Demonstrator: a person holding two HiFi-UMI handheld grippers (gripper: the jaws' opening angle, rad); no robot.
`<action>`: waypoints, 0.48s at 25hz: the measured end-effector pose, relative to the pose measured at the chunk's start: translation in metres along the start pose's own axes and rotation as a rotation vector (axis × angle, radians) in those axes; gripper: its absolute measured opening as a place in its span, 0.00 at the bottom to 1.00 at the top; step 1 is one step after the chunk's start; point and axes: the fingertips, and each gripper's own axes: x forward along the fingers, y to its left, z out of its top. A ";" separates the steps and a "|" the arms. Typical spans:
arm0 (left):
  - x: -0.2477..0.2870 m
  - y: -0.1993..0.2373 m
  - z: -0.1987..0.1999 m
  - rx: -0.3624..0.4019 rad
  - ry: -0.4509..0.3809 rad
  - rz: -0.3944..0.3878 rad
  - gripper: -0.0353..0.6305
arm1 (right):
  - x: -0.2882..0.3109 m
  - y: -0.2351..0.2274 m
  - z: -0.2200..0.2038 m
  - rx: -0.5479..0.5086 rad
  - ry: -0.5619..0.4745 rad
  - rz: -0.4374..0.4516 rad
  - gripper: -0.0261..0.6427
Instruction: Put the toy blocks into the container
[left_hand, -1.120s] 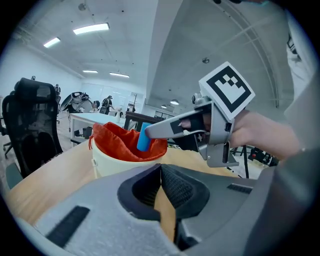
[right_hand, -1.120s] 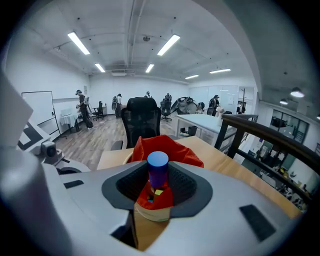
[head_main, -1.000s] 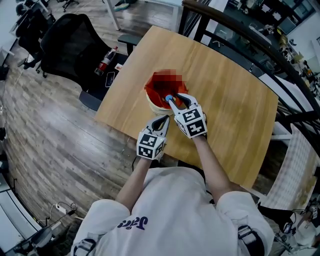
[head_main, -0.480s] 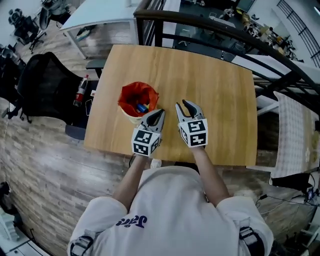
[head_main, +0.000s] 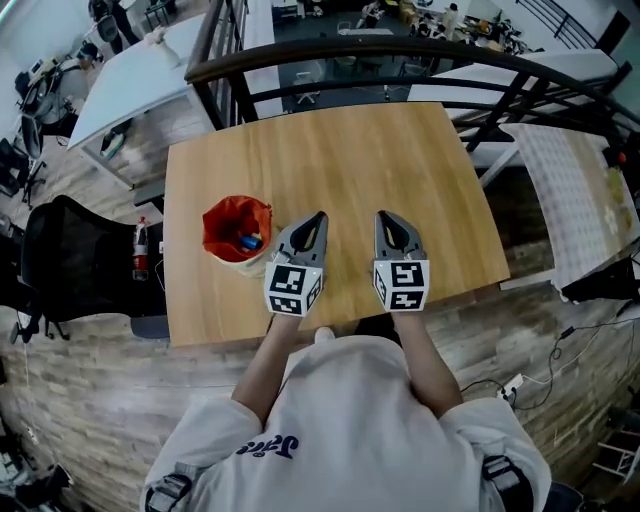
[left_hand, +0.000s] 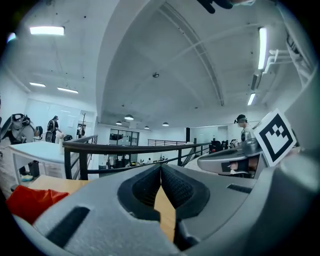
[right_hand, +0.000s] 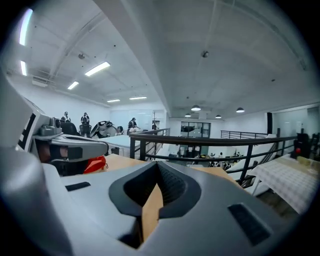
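The container (head_main: 235, 232), a pale cup lined in red, stands near the left edge of the wooden table (head_main: 330, 150). Toy blocks lie in it, one of them blue (head_main: 247, 241). My left gripper (head_main: 318, 215) hovers just right of the container, shut and empty. The right gripper (head_main: 383, 215) hangs beside it, further right; its jaws have just been closing and hold nothing. In the left gripper view the tips (left_hand: 161, 167) meet, with the red liner (left_hand: 30, 202) low at the left. In the right gripper view the jaws (right_hand: 159, 167) also meet, and the liner (right_hand: 95, 164) peeks past the left gripper.
A dark metal railing (head_main: 400, 52) curves behind the table's far edge. A black office chair (head_main: 70, 260) and a bottle (head_main: 140, 240) stand on the floor left of the table. A white table (head_main: 130, 80) is at the back left.
Both grippers have drawn back from the container and now hover side by side over the table's near middle. The right jaws, open earlier, are closed. The head view has swung.
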 end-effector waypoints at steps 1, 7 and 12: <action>-0.001 -0.004 0.002 0.009 -0.006 -0.005 0.07 | -0.006 -0.003 0.003 0.002 -0.019 -0.018 0.06; -0.003 -0.027 0.014 0.032 -0.038 -0.029 0.07 | -0.033 -0.016 0.016 0.027 -0.069 -0.059 0.06; 0.011 -0.037 0.015 0.005 -0.047 -0.006 0.07 | -0.045 -0.033 0.019 0.018 -0.067 -0.044 0.06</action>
